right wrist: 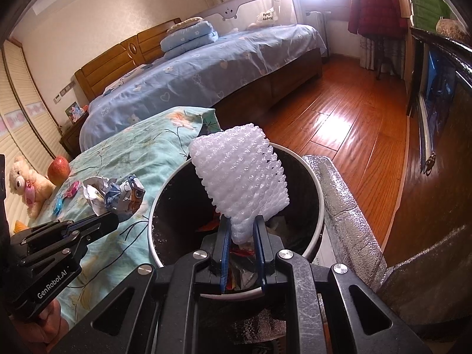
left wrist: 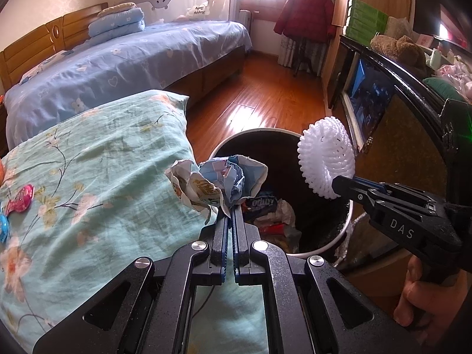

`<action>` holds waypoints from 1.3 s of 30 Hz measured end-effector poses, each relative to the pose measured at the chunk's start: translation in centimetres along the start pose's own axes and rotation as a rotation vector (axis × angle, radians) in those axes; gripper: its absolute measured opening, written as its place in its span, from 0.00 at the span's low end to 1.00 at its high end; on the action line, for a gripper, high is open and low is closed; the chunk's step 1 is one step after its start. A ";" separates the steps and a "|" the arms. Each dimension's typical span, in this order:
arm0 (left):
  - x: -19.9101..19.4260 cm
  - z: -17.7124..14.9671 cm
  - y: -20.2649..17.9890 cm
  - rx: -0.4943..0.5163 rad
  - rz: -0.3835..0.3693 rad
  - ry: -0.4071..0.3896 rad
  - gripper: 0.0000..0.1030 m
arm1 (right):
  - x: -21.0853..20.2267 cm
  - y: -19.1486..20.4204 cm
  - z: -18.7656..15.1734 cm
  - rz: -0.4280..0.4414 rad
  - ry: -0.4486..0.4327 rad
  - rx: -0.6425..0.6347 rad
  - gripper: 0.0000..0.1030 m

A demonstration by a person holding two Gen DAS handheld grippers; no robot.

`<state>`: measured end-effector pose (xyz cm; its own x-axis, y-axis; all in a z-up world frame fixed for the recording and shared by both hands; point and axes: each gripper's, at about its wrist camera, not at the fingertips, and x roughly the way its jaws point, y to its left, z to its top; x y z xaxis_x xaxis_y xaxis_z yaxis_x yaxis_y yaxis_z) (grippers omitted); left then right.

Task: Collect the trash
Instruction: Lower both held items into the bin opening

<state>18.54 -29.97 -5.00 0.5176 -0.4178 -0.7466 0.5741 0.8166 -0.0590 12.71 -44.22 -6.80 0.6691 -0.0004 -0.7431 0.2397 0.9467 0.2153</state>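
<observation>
My left gripper (left wrist: 231, 211) is shut on a crumpled blue-and-white paper wrapper (left wrist: 218, 180), held at the near rim of the round trash bin (left wrist: 348, 227). It also shows in the right wrist view (right wrist: 113, 194), left of the bin (right wrist: 320, 188). My right gripper (right wrist: 240, 221) is shut on a white foam fruit net (right wrist: 240, 177), held over the bin's opening. In the left wrist view the net (left wrist: 326, 157) hangs above the bin's right side, pinched by the right gripper (left wrist: 339, 184). The bin holds several wrappers (left wrist: 274, 215).
A table under a green floral cloth (left wrist: 88, 177) lies left of the bin with pink and blue candy wrappers (left wrist: 20, 199), an apple (right wrist: 59, 169) and a teddy bear (right wrist: 26, 184). A bed (left wrist: 118, 67) stands behind. A dark cabinet (left wrist: 398, 118) and silver foil padding (right wrist: 345, 203) are on the right.
</observation>
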 end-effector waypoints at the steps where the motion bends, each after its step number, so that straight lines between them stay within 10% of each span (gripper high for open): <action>1: 0.1 0.0 0.0 -0.002 -0.002 0.001 0.02 | 0.1 0.0 0.0 0.001 0.002 0.000 0.15; 39: 2.4 1.9 -1.5 -0.011 -0.023 0.030 0.02 | 1.5 -1.2 1.1 -0.014 0.022 0.013 0.15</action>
<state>20.17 -32.96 -5.46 0.4845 -0.4246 -0.7648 0.5785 0.8113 -0.0840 14.18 -45.67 -7.43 0.6500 -0.0067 -0.7599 0.2587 0.9422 0.2129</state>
